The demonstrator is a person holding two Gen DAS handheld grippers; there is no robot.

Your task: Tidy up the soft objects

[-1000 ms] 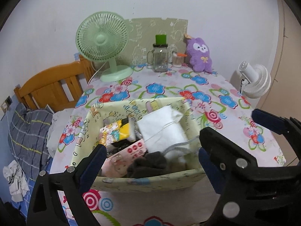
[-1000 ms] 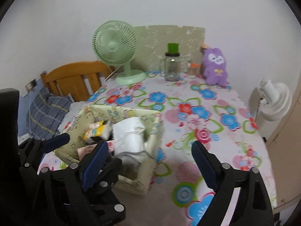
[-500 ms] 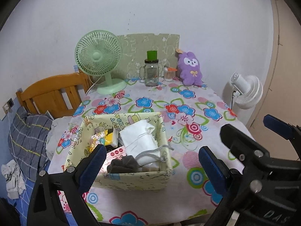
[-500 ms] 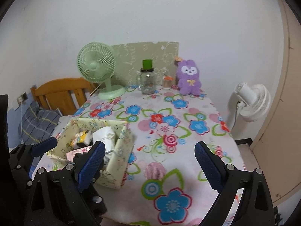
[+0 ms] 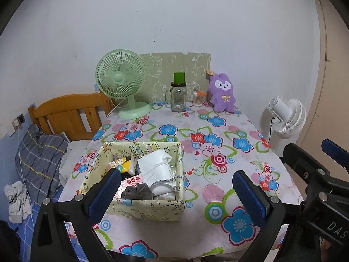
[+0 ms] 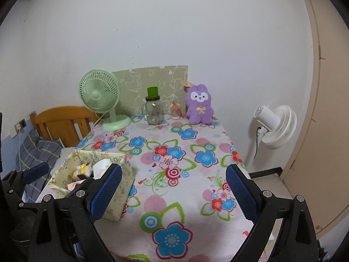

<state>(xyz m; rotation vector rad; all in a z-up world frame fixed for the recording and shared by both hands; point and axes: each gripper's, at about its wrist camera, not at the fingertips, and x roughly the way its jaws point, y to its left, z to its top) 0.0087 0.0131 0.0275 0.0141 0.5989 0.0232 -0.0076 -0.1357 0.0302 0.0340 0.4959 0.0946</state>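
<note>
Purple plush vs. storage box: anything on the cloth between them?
Nothing: only bare floral tablecloth between the purple plush and the box, per right wrist view.

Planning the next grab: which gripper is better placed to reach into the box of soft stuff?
Left, probably. The left gripper is open and faces the box, the grey scrunchie just ahead. The right gripper is open too, but the box sits off to its left, with bare tablecloth ahead.

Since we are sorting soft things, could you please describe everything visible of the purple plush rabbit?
The purple plush rabbit is fluffy, with a white face patch, dark eyes, two upright ears and a small yellow bow on its chest. A tan tag hangs at one ear. It sits upright at the far edge of the flowered tablecloth, leaning against the wall, beside a small clear jar. Neither gripper touches it.
</note>
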